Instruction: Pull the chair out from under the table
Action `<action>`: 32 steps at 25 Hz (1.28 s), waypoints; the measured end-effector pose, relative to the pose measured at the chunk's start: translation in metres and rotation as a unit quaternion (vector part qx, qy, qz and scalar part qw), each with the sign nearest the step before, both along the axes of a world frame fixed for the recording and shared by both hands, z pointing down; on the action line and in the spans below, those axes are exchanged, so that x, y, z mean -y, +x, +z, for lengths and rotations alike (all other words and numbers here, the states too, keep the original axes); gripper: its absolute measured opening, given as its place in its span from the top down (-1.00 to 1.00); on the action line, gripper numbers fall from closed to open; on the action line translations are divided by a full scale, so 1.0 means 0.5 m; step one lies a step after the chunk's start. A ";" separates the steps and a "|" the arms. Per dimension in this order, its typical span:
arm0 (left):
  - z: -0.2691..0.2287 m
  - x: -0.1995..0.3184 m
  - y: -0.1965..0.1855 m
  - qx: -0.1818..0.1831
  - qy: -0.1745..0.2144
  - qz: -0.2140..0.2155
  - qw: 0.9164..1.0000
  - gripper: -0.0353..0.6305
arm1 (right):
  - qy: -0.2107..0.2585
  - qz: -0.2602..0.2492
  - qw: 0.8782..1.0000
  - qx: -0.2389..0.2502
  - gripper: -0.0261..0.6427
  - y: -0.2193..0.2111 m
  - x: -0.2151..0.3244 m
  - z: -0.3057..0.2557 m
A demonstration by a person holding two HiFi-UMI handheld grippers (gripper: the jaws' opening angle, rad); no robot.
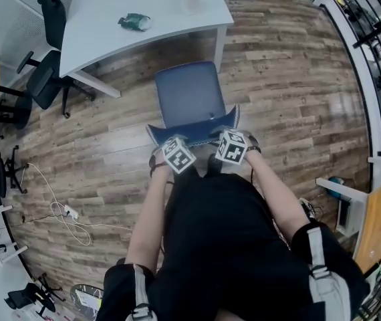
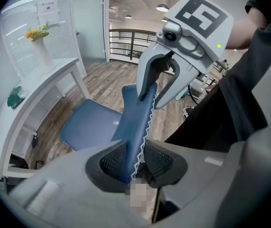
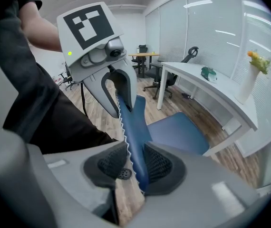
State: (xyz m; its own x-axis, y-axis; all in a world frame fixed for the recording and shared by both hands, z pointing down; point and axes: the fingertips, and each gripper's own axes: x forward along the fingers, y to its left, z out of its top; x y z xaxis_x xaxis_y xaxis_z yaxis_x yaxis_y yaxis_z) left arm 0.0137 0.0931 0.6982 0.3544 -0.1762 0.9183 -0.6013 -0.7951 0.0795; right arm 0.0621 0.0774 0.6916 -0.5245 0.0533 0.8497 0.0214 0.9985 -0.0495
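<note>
Blue chair (image 1: pixel 190 97) stood on wood floor (image 1: pixel 284 105), clear of white table (image 1: pixel 103 25), seat just beside the table's near corner leg. Backrest (image 2: pixel 136 120) faced the person, its top edge running between both grippers. Left gripper (image 2: pixel 134 161) was clamped on the backrest, both pads against the fabric. Right gripper (image 3: pixel 134 164) had the backrest between its jaws, one pad touching and a gap at the other, so jaws apart, no firm grip. Green item (image 1: pixel 135 22) lay on the table. Black office chair (image 1: pixel 47 79) stood at the table's far side.
</note>
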 end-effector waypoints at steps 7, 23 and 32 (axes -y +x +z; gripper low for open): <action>-0.016 0.045 -0.014 0.012 0.044 -0.012 0.999 0.54 | 0.037 0.014 0.999 0.023 0.55 -0.012 0.046 -0.017; -0.034 0.115 -0.035 0.028 0.151 0.013 0.988 0.53 | 0.118 0.063 0.989 0.057 0.48 -0.034 0.121 -0.029; -0.037 0.117 -0.036 0.032 0.169 0.016 0.985 0.53 | 0.088 0.074 0.992 0.041 0.44 -0.033 0.127 -0.032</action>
